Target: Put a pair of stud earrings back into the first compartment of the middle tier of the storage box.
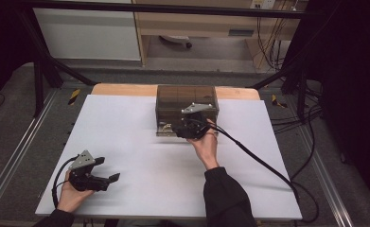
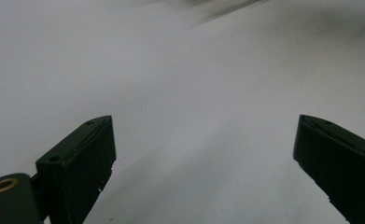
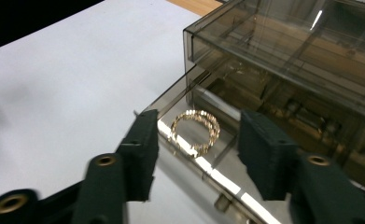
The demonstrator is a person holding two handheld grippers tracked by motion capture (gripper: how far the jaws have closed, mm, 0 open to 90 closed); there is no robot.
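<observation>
Tabletop (image 1: pixel 140 156), covered w/ a white sheet, takes up most of the high view; a strip of bare wood shows along its far edge.

Next in size: a smoke-tinted clear drawer box (image 1: pixel 186 101) at the far-centre of the tabletop. Its bottom drawer (image 3: pixel 203 154) is pulled out toward the person, front edge catching glare in the right gripper view.

Right claw (image 1: pixel 185 128) is held just in front of the box, over the open drawer, hand (image 1: pixel 205 147) and black sleeve coming in from the near edge, cable trailing off to the right. Jaws are apart, about half-way, nothing pinched btwn them; pads (image 3: pixel 142 149) are clear of the drawer's contents.

Left claw (image 1: pixel 108 170) sits low at the near-left corner of the tabletop, well apart from the box. Jaws spread wide, only white sheet btwn them in the left gripper view.

Smallest: a gold beaded bracelet (image 3: pixel 196 130), lying flat in the open drawer, near its left corner, seen in the gap btwn the right claw's jaws, touching neither.
</observation>
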